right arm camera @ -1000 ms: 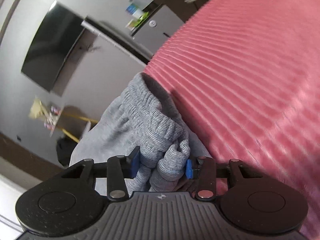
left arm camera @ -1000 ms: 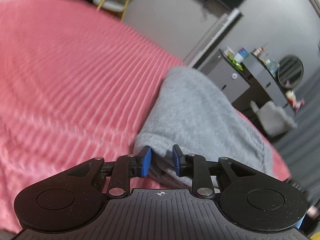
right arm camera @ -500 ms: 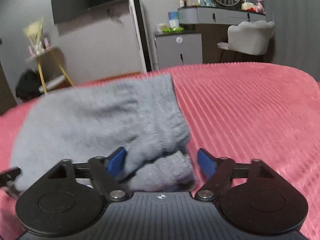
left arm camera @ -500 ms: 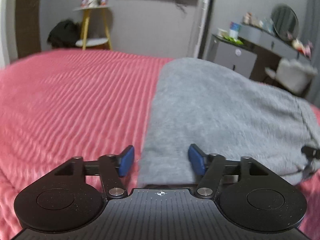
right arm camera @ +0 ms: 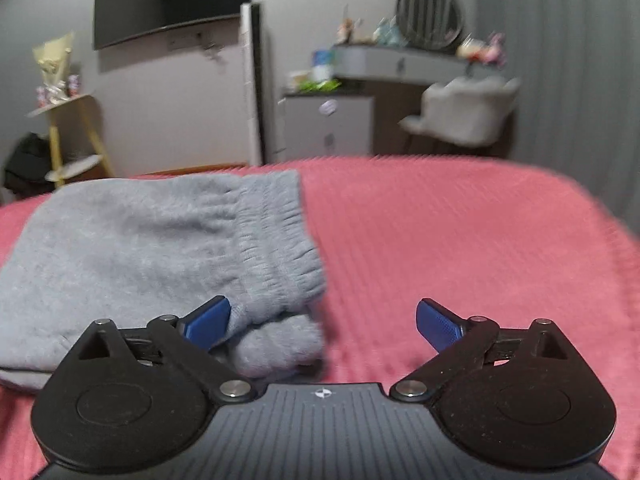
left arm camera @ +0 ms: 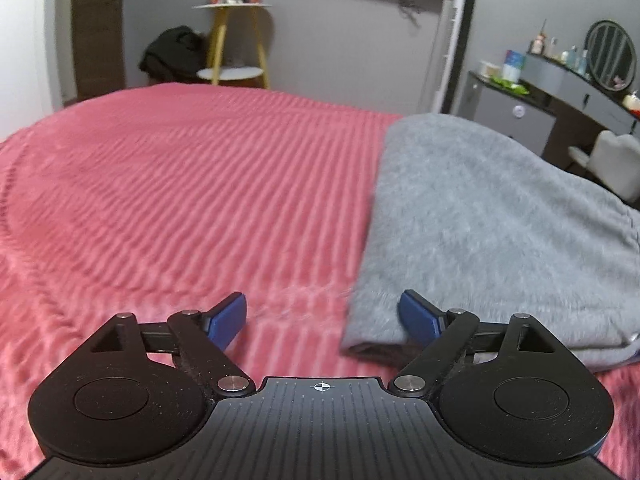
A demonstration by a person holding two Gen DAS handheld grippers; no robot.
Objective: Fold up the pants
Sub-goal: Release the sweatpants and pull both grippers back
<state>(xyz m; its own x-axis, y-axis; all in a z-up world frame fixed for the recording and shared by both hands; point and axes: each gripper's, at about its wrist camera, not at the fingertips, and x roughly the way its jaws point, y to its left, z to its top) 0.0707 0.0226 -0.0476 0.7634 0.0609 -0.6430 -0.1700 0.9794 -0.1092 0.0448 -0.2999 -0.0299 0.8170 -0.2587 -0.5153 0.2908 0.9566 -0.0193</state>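
The grey fleece pants (left arm camera: 492,216) lie folded in a flat bundle on the pink ribbed bedspread (left arm camera: 180,208). In the left wrist view my left gripper (left arm camera: 322,316) hovers at the bundle's near left corner; its jaws are opening wide, and the corner's edge sits just inside the right pad without being pressed. In the right wrist view the same pants (right arm camera: 132,240) show their ribbed waistband and cuffs at the near right corner. My right gripper (right arm camera: 323,326) is there with jaws opening wide. The cuff end lies between them, next to the left pad, free of any grip.
Pink bedspread (right arm camera: 460,248) stretches left of the pants and right of them. Beyond the bed stand a yellow-legged side table (left arm camera: 236,40), a wall television (right arm camera: 168,0), a grey cabinet (right arm camera: 328,128), a dressing table with round mirror (right arm camera: 430,12) and a white chair (right arm camera: 464,112).
Both grippers let go of the pants and spread their jaws wide. Both views rolled back to level, and the bundle now lies flat on the bed.
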